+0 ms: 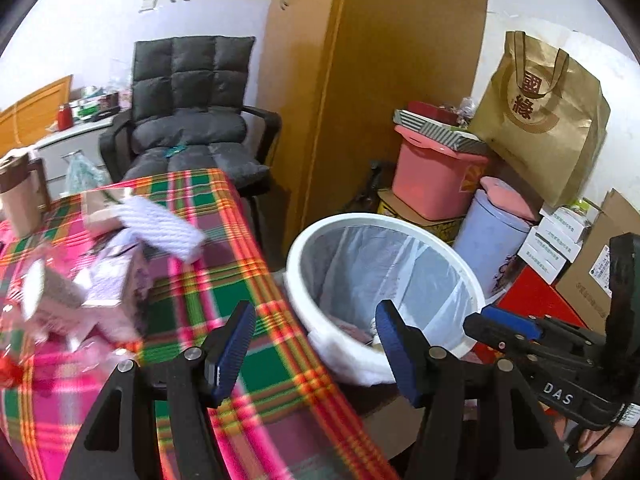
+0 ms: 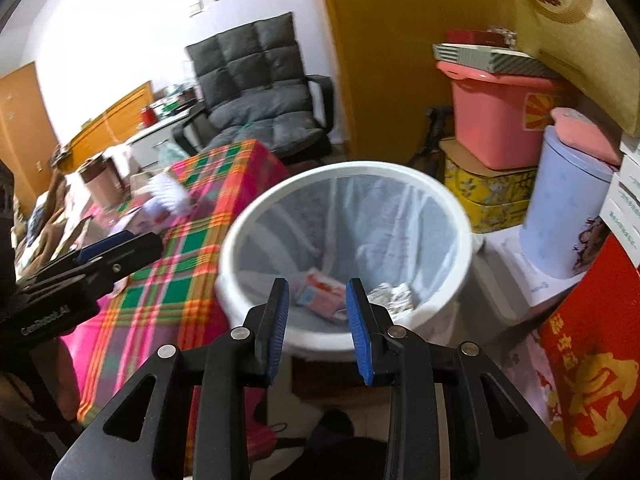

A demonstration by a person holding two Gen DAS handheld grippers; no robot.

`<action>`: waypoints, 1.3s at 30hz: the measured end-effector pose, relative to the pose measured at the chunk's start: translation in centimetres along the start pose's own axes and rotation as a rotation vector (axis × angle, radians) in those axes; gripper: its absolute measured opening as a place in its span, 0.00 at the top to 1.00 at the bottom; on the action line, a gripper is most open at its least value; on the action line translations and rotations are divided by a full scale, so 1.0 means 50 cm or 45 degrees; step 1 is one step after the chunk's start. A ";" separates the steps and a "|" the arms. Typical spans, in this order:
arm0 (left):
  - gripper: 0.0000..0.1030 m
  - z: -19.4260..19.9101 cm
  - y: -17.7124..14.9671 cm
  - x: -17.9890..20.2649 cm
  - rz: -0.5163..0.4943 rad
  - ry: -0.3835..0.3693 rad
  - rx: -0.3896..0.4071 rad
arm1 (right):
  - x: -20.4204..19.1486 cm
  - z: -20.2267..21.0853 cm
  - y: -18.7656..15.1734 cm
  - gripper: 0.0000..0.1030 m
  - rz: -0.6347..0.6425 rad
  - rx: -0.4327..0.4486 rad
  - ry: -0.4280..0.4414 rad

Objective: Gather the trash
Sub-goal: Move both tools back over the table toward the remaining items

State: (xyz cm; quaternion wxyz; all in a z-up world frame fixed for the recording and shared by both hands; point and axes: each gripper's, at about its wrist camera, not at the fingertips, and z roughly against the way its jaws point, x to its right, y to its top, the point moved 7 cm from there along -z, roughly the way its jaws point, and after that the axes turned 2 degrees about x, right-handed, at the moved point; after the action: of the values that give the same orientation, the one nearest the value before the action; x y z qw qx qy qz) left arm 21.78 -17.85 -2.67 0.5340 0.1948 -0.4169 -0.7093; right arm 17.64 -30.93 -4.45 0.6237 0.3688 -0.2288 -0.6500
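A white trash bin (image 2: 400, 172) lined with a clear bag stands beside the plaid-covered table (image 1: 224, 280); it also shows in the left wrist view (image 1: 304, 240). A pink wrapper (image 2: 324, 296) and crumpled paper (image 2: 394, 296) lie in the bin. My right gripper (image 2: 318, 328) is open and empty just above the bin's near rim. My left gripper (image 1: 316, 348) is open and empty over the table's edge next to the bin. Pink and white cartons and wrappers (image 1: 112, 276) lie on the table at the left.
A grey padded chair (image 1: 192, 120) stands behind the table. A pink tub (image 1: 436, 176), a blue bucket (image 2: 568, 208), a brown paper bag (image 1: 548, 120) and red and white boxes (image 2: 592, 360) crowd the right. A brown jug (image 1: 20, 196) stands at the table's far left.
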 end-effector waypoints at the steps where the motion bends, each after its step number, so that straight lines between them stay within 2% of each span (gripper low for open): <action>1: 0.40 0.012 -0.008 -0.008 0.004 0.016 0.003 | -0.009 0.003 -0.003 0.69 0.009 0.000 0.017; 10: 0.40 0.097 -0.064 -0.073 0.038 0.114 0.025 | -0.099 0.017 -0.034 0.69 0.093 -0.020 0.145; 17: 0.40 0.157 -0.094 -0.138 0.111 0.187 0.048 | -0.151 0.027 -0.041 0.69 0.141 -0.009 0.200; 28: 0.40 0.202 -0.133 -0.223 0.191 0.302 0.033 | -0.234 0.017 -0.057 0.69 0.207 -0.043 0.285; 36: 0.40 0.223 -0.129 -0.301 0.232 0.372 0.058 | -0.275 0.007 -0.044 0.69 0.215 -0.030 0.326; 38: 0.40 0.225 -0.120 -0.324 0.244 0.394 0.065 | -0.283 -0.002 -0.039 0.67 0.216 -0.034 0.335; 39: 0.40 0.225 -0.116 -0.334 0.247 0.403 0.068 | -0.287 -0.005 -0.036 0.58 0.217 -0.034 0.338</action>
State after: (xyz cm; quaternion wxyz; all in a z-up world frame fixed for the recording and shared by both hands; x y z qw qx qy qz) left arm 16.11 2.29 -3.61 0.6534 0.2768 -0.3632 -0.6038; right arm 15.94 -16.61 -3.17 0.7063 0.4226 -0.1662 -0.5431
